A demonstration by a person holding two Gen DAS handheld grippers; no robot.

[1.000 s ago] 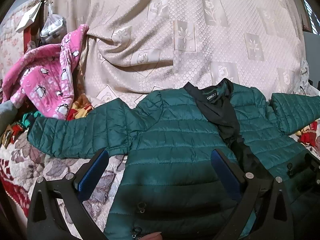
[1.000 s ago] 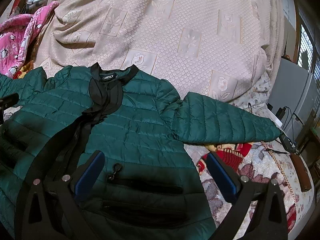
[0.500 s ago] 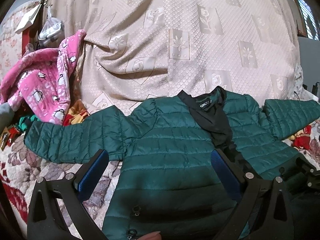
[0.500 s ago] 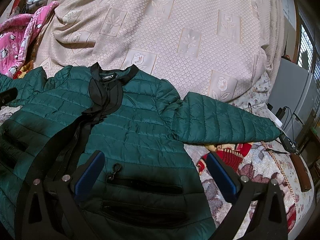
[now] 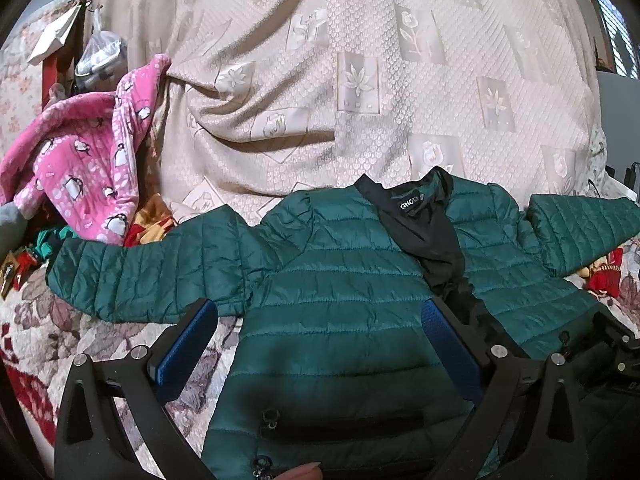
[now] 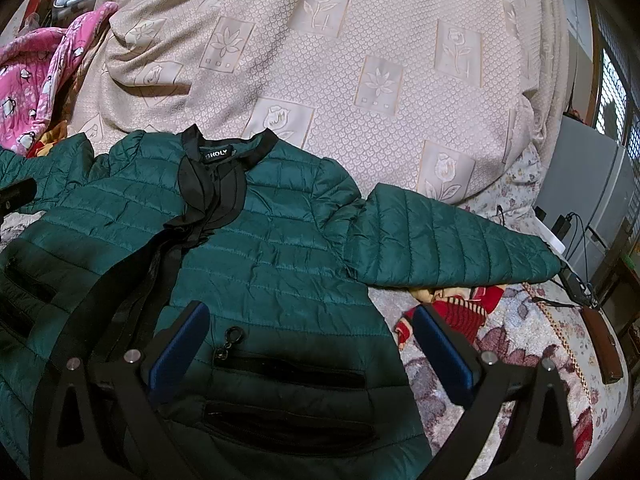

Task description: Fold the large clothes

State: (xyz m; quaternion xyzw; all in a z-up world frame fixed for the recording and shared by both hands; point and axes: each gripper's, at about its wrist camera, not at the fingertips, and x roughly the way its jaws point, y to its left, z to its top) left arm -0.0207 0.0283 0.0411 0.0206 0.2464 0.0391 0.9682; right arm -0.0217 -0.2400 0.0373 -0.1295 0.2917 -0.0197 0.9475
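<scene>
Green quilted jacket [image 5: 340,280] spread flat, front up, on the flowered bedspread [image 5: 60,328], collar toward the beige patterned blanket [image 5: 360,80], both sleeves stretched out sideways. Left gripper [image 5: 320,344] hovering over the jacket's lower left front, jaws wide, nothing between the blue pads [image 5: 188,344]. Right gripper [image 6: 312,344] poised above the lower right front near the zip pocket [image 6: 288,372], jaws wide too, gripping nothing. Pink penguin-print garment [image 5: 84,168] heaped off beyond the left sleeve.

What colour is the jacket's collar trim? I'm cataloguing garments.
Black, on the green jacket; clearest in the right wrist view.
</scene>
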